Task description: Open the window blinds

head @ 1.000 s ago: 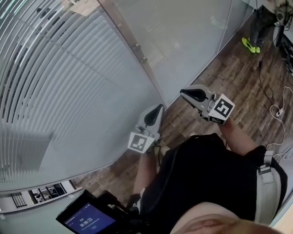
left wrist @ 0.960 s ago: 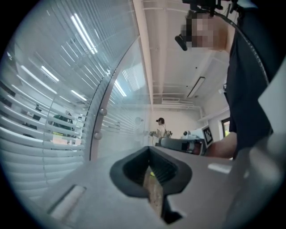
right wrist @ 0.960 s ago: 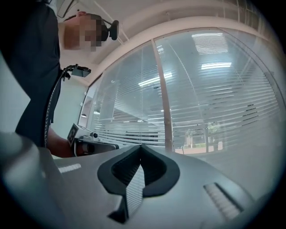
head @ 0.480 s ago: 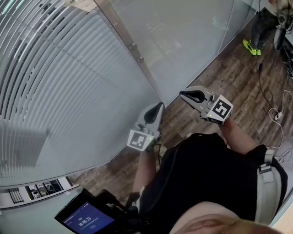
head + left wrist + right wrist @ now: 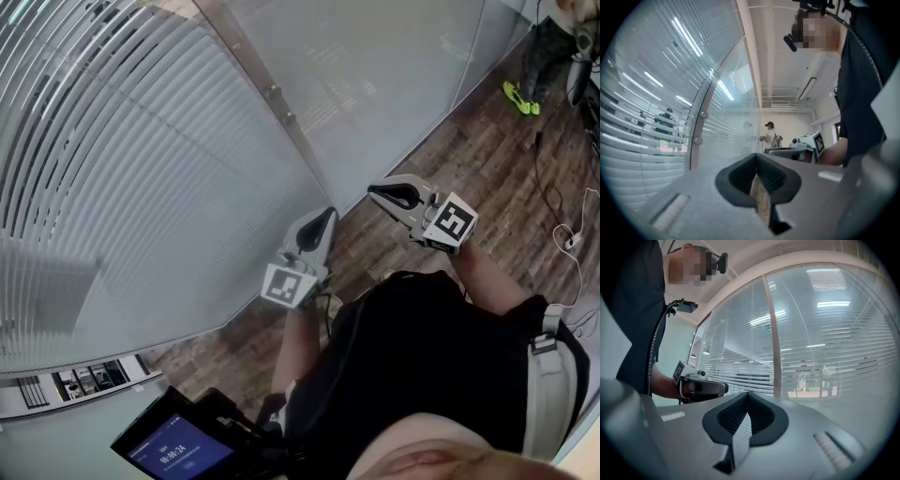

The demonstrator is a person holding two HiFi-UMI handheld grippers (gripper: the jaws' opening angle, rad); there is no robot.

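The window blinds [image 5: 122, 169] are pale grey-white, their slats drawing fine horizontal stripes with darker lines between. The glass wall [image 5: 375, 84] is a flat, milky blue-grey. The floor [image 5: 487, 159] is brown wood, mottled in short planks of lighter and darker tone. The left gripper [image 5: 328, 216] and the right gripper [image 5: 375, 192] are both light grey, with black ribbed pads lining the jaws. Their marker cubes [image 5: 289, 287] are white, printed with black squares. The person's top [image 5: 422, 366] is black, crossed by a grey strap [image 5: 544, 394]. A phone [image 5: 178, 450] shows a deep blue screen. The shoes [image 5: 517, 96] are bright yellow-green, and the cable [image 5: 567, 225] is white.
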